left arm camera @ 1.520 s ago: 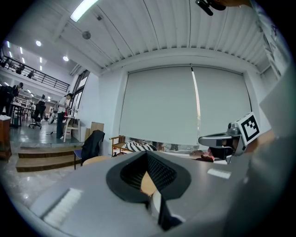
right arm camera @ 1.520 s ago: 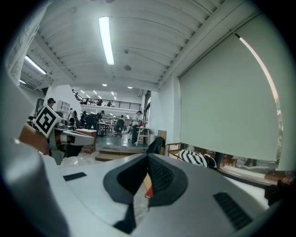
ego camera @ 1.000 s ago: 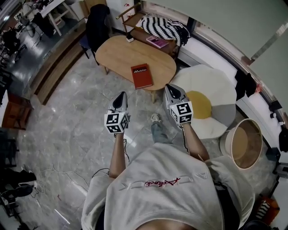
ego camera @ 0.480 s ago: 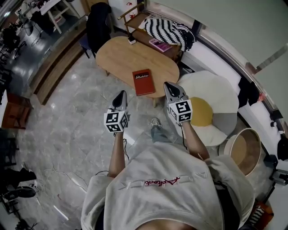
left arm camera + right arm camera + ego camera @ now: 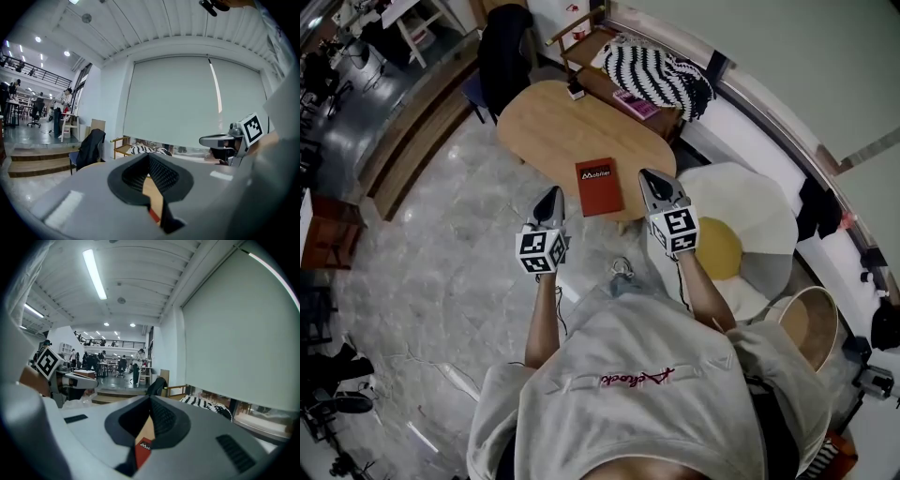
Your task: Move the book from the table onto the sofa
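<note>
My left claw (image 5: 549, 197) and right claw (image 5: 654, 180) are both closed and empty. The red book (image 5: 599, 186) lies flat on the table (image 5: 546, 122) near its front edge. With the 2 claws shut, I risk pushing the book instead of gripping it.

Right hand-held gripper (image 5: 150, 401) jaws together, empty; red book (image 5: 142, 452) on wooden table (image 5: 148, 429) ahead.

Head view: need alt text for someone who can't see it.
From above, a person in a grey shirt holds the left claw and right claw, both shut and empty, out toward a red book lying flat on an oval wooden table. Neither claw touches the book.
</note>
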`<state>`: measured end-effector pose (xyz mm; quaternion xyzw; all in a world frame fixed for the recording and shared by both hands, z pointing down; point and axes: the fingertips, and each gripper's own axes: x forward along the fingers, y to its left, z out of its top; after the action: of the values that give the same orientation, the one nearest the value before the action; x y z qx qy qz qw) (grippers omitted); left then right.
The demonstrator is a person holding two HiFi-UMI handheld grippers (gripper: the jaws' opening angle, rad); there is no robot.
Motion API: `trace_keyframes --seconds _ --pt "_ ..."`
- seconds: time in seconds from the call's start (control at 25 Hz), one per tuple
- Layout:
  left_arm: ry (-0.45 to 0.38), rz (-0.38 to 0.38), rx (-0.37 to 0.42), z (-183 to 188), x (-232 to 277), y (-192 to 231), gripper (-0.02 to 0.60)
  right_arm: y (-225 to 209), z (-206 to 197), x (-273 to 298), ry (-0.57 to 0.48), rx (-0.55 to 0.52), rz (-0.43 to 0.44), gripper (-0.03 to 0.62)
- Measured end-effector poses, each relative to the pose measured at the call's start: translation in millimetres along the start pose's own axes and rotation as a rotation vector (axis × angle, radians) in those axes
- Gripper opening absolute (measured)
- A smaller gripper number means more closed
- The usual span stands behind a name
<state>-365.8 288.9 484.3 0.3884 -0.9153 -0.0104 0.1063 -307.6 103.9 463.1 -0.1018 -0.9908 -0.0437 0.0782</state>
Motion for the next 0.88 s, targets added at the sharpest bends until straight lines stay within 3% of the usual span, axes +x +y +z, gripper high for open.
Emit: trace_keyframes --seconds 0.88 --pt "0.057 0.041 -0.005 3 95 30 0.009 -68 -9 89 0.018 0.040 0.050 0.008"
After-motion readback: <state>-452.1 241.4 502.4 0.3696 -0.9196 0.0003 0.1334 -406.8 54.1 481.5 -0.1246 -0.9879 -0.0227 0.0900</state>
